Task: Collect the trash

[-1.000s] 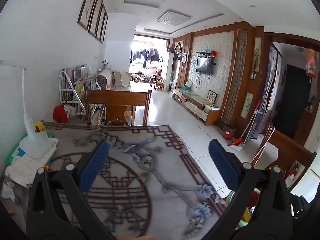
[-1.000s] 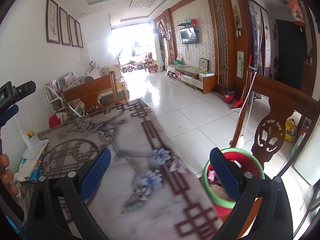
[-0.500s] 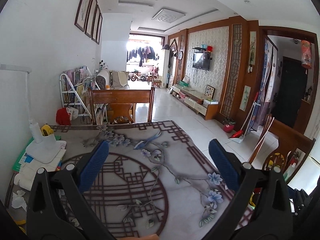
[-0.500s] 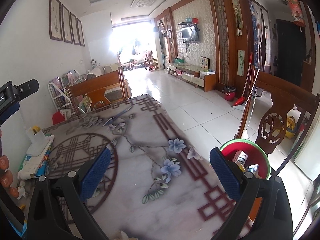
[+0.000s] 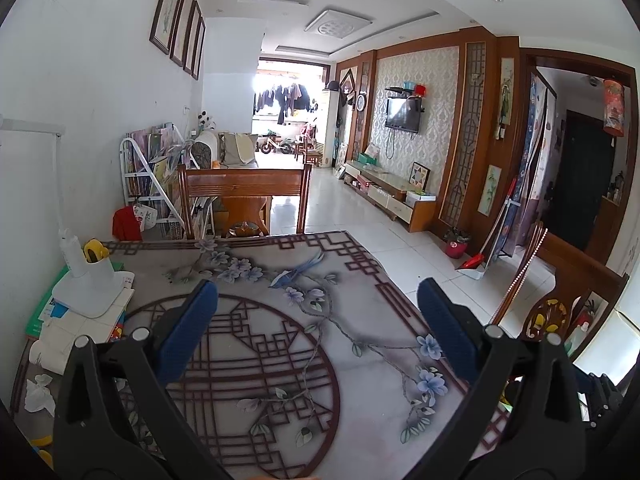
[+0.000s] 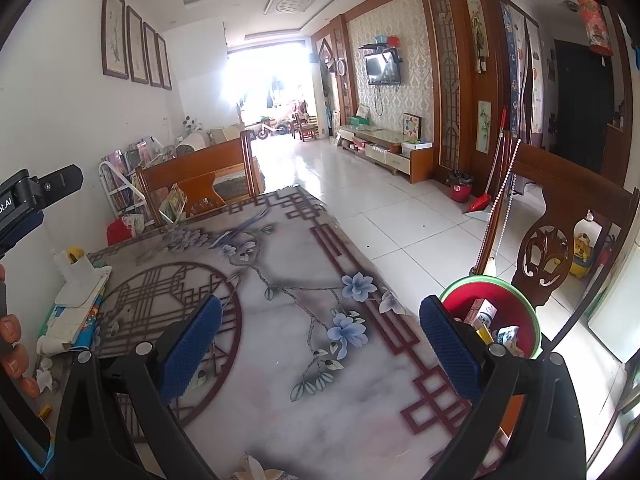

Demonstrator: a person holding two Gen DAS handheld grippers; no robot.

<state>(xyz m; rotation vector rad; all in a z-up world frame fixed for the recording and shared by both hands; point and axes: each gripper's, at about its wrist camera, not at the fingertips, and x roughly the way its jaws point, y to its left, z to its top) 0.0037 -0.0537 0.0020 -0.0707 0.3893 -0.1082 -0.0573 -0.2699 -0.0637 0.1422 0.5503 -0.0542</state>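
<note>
A red bin with a green rim stands beside the table's right edge and holds small cartons. My right gripper is open and empty above the patterned table, left of the bin. My left gripper is open and empty above the same table. Crumpled white paper lies at the table's left edge; it also shows in the right wrist view. A pale scrap shows at the bottom edge of the right wrist view.
A white lamp base with a pen holder sits on stacked books at the table's left. A wooden chair stands at the far end, another chair by the bin. The left gripper's body shows at left.
Both grippers have pulled back and risen, so more of the table shows. The bin's contents have come into the right wrist view. Both stay open.
</note>
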